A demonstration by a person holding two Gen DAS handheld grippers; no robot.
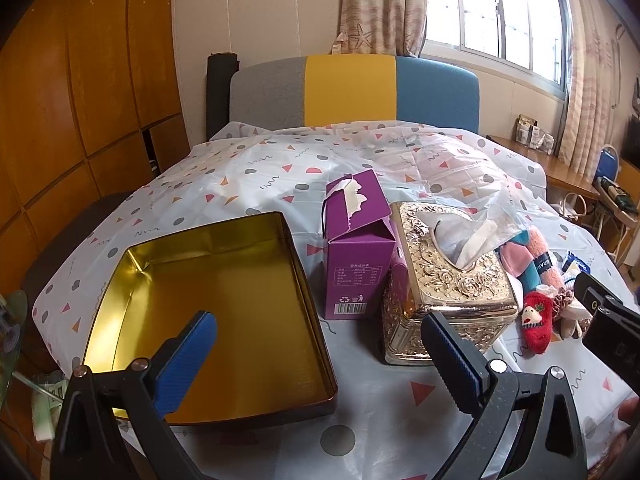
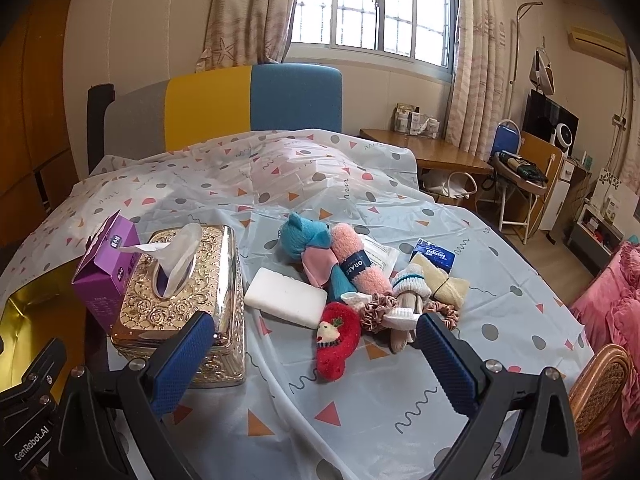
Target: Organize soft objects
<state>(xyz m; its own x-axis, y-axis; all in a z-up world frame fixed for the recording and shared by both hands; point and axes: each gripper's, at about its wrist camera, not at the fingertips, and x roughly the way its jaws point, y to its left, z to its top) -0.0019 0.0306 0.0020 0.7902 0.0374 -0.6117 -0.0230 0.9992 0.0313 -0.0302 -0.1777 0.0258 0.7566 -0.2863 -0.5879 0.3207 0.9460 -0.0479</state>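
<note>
I find both claws, left (image 1: 320,344) and right (image 2: 312,340), spread wide and empty; tin (image 1: 120,280) bare, left of the soft pile (image 2: 352,280).

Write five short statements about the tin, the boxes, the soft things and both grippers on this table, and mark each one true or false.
1. The gold tin tray holds socks. False: it is empty; the soft things lie in a pile on the tablecloth.
2. A tissue sticks up out of the ornate gold tissue box. True.
3. The purple carton stands between the tin tray and the tissue box. True.
4. The right gripper is shut on the red sock. False: it is open and holds nothing; the sock lies on the table.
5. The left gripper is open and holds nothing. True.
</note>
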